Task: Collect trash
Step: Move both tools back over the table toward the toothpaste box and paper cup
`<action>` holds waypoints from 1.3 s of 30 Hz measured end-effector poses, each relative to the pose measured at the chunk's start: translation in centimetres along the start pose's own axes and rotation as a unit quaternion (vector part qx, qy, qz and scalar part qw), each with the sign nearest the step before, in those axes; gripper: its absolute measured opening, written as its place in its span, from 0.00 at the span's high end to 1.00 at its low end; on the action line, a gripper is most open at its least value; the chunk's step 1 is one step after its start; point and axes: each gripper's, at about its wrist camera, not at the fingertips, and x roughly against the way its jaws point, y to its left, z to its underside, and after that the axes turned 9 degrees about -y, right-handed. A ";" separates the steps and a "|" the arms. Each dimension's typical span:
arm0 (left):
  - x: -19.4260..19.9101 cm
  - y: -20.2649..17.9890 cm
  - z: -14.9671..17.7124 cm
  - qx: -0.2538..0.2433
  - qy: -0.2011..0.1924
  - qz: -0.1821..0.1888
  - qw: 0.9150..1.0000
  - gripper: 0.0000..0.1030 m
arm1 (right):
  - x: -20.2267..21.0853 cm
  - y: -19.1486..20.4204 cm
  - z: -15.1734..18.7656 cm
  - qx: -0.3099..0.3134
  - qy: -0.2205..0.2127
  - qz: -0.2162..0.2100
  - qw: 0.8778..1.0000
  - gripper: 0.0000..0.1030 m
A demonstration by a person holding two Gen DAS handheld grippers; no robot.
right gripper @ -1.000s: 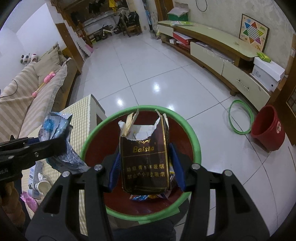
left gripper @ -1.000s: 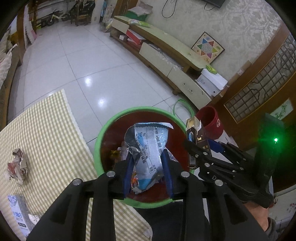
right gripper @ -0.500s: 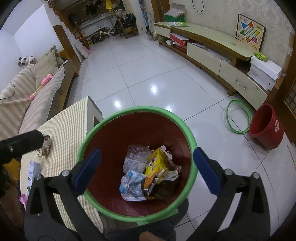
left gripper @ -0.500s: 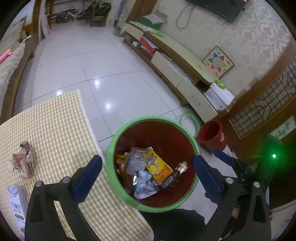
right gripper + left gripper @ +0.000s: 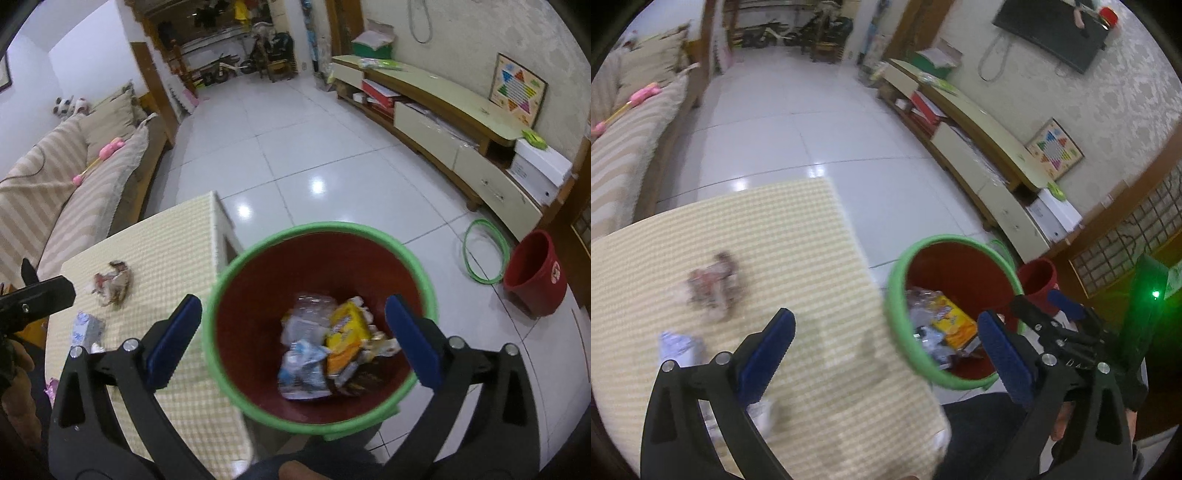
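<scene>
A red bin with a green rim (image 5: 321,230) (image 5: 897,273) stands beside the checked table and holds several wrappers, a yellow packet (image 5: 345,332) among them. My right gripper (image 5: 293,334) hangs open over the bin with nothing between its fingers. My left gripper (image 5: 886,349) is open and empty too, above the table's corner, with the bin to its right. On the yellow checked tablecloth (image 5: 768,229) lie a crumpled reddish wrapper (image 5: 714,282) (image 5: 112,282) and a small white-blue carton (image 5: 677,345) (image 5: 86,328). The right gripper also shows at the right of the left wrist view (image 5: 1056,306).
A striped sofa (image 5: 55,192) runs along the left. A low TV cabinet (image 5: 443,118) lines the right wall, with a small red bucket (image 5: 535,275) and a green hoop (image 5: 484,251) on the white tiled floor. A person's dark-clad leg is below the grippers.
Both grippers opened and dropped their loads, the blue-white packet and the brown carton, into the bin. The left gripper then swung left over the table; the right one rose slightly.
</scene>
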 end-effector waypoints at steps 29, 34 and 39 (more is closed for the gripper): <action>9.1 20.4 7.1 0.106 0.019 -0.057 0.993 0.08 | -1.6 23.3 9.2 0.198 0.089 -0.124 0.968 0.05; 6.7 20.2 7.2 0.110 0.040 -0.046 0.992 0.08 | -2.0 24.1 10.8 0.224 0.102 -0.135 0.960 0.05; 3.7 20.2 6.8 0.100 0.065 -0.055 0.991 0.08 | -3.1 24.4 12.0 0.244 0.115 -0.149 0.951 0.05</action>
